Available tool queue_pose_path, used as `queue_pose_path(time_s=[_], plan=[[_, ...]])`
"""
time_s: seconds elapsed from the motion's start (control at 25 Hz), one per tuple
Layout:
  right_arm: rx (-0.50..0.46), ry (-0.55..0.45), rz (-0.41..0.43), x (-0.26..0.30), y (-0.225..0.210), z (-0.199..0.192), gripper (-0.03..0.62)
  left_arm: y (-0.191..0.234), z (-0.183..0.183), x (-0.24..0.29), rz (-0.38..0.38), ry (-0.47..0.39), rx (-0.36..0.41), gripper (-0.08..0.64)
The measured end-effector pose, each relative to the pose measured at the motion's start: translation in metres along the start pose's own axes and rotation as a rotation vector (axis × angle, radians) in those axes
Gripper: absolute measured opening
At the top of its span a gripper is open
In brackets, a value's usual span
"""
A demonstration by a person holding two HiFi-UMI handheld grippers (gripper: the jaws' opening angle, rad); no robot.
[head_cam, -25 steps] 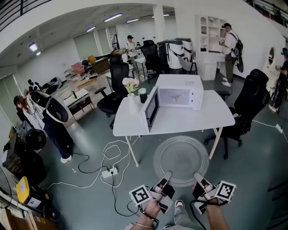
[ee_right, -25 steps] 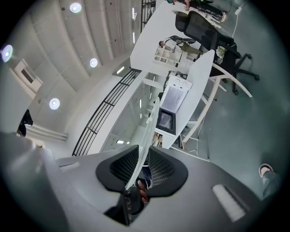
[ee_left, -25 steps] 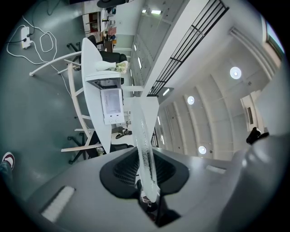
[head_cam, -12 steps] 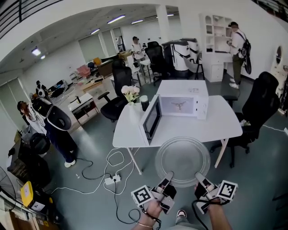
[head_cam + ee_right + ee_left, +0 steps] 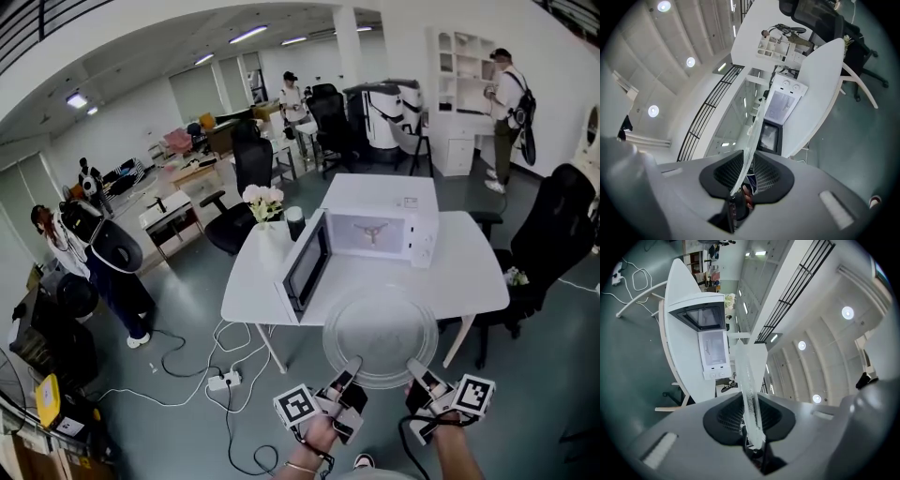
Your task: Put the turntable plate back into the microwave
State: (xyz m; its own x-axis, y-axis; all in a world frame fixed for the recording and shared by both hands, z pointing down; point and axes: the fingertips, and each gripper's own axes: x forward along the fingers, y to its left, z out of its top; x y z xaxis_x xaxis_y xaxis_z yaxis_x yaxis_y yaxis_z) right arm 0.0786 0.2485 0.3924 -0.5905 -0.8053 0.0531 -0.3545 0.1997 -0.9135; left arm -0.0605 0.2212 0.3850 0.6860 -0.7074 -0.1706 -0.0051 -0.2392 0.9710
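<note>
Left tongs [image 5: 351, 367] and right tongs [image 5: 415, 369] both pinched the turntable plate [image 5: 380, 328] by its near rim, so any wobble could slip the glass free.

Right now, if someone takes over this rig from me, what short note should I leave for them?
Left gripper: jaws shut on the near rim of the glass turntable plate.
Right gripper: jaws shut on the same rim.
The plate is held level at the near edge of the table; the microwave on that table has its door open.
Done: plate lifted. Left: set it inside the microwave.
</note>
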Motion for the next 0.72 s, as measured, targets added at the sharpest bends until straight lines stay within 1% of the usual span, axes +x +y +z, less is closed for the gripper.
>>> queue_pose_path(time_s=[0.12,0.32,0.44,0.72], plan=[[-0.001,0.013,-0.009,0.011,-0.009,0.019,0.072,0.006,0.006,0.022,0.007,-0.005,-0.002,0.044],[-0.001,0.034,-0.002,0.023,-0.019,0.043,0.072,0.013,0.012,0.046,0.030,-0.019,0.006,0.043],[0.009,0.041,0.014,0.031,-0.023,0.052,0.072,0.015,0.016,0.056,0.047,-0.024,0.008,0.044],[0.046,0.043,0.001,0.057,-0.040,0.069,0.074,0.028,0.036,0.083,0.064,-0.018,0.013,0.044]])
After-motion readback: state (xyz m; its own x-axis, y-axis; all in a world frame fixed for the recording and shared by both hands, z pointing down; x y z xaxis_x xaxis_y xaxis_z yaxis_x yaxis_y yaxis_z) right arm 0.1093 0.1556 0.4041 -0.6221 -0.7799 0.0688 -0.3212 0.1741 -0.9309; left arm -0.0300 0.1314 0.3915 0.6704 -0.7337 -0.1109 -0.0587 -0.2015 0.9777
